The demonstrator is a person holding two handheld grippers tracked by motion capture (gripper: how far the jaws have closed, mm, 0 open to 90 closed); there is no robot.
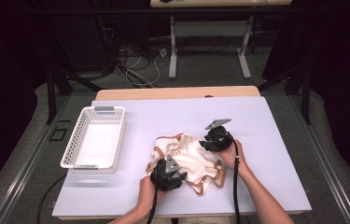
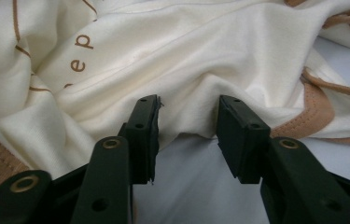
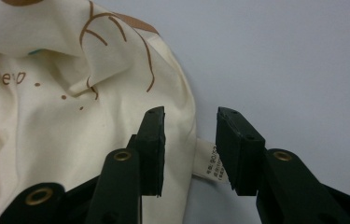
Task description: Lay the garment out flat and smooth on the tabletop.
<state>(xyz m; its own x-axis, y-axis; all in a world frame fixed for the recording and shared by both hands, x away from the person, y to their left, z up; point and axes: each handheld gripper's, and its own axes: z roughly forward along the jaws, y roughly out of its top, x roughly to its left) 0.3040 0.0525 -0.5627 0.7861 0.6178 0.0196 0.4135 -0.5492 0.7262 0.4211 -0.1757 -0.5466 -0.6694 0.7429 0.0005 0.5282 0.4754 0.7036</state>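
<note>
A crumpled cream garment (image 1: 189, 158) with brown trim and brown lettering lies on the white table top. My left gripper (image 1: 169, 173) sits at its near left edge. In the left gripper view the jaws stand open (image 2: 186, 135) around a raised fold of the cream cloth (image 2: 200, 70). My right gripper (image 1: 215, 140) is at the garment's far right edge. In the right gripper view its jaws stand open (image 3: 190, 147) with the cloth's edge (image 3: 172, 107) and a small white care label (image 3: 207, 161) between them.
A white slotted plastic basket (image 1: 116, 140) stands at the table's left, apart from the garment. The white table top (image 1: 266, 140) ends in a wooden strip at the back. Table legs and cables lie on the floor beyond.
</note>
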